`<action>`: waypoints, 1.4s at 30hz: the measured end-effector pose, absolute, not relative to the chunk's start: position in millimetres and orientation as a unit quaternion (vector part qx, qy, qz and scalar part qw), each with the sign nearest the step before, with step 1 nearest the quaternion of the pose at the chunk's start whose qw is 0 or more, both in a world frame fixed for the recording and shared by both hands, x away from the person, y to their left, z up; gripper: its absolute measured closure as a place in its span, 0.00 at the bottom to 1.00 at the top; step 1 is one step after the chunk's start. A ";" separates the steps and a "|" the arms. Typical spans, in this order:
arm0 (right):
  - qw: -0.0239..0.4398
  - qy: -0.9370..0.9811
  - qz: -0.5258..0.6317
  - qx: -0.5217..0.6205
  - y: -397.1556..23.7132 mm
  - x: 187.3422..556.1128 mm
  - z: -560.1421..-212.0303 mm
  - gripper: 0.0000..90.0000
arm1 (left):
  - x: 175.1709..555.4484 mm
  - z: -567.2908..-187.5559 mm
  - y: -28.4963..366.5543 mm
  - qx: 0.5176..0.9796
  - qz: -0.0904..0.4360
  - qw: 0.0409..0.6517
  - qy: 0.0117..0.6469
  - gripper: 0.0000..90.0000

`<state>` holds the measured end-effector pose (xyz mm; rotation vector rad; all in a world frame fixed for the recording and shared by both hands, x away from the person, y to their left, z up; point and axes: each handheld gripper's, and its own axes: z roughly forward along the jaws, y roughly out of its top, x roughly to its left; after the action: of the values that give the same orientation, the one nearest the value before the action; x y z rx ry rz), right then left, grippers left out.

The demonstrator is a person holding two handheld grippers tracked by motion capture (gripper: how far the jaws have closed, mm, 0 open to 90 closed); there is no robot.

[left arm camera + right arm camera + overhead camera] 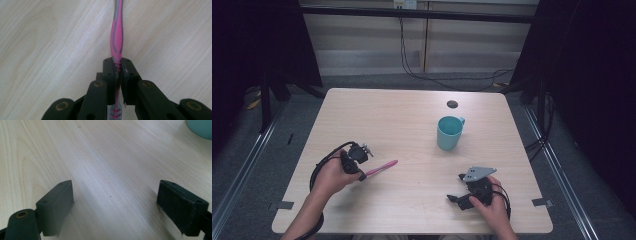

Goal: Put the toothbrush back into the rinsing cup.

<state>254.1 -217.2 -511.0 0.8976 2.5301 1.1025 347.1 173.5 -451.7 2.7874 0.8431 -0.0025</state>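
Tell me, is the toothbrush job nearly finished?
Just begun, I think. Done: the left gripper has shut on the pink toothbrush. In hand: the toothbrush lies low over the table, apart from the blue cup. Probably left: carrying it to the cup. The right gripper waits open, holding nothing.

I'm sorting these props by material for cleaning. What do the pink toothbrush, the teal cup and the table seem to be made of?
Toothbrush: likely plastic, glossy pink, with grey ribbed inserts that look rubbery. Teal cup: smooth, evenly coloured, faintly shiny; ceramic or plastic, hard to tell. Table: pale wood grain with a flat matt surface, probably laminate rather than solid wood.
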 end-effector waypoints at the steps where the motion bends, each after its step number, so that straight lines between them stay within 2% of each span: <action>1: 0.119 0.866 0.377 0.307 -217.2 254.1 -510.9 0.15 | 346.8 -451.0 173.3 0.951 -0.002 0.115 0.288 0.93; 20: 0.118 0.869 0.369 0.309 -215.9 255.5 -508.7 0.16 | 342.1 -435.4 177.0 0.945 0.000 0.157 0.286 0.93; 32: 0.162 0.879 0.355 0.276 -199.1 260.8 -495.1 0.21 | 338.7 -431.4 163.7 0.948 -0.003 0.165 0.272 0.93; 42: 0.175 0.885 0.349 0.253 -186.2 267.1 -485.5 0.23 | 336.5 -431.7 150.2 0.951 -0.010 0.169 0.258 0.93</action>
<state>267.1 -186.2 -485.5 0.7162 2.5074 0.9888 336.5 150.2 -431.7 2.7042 0.7346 -0.0297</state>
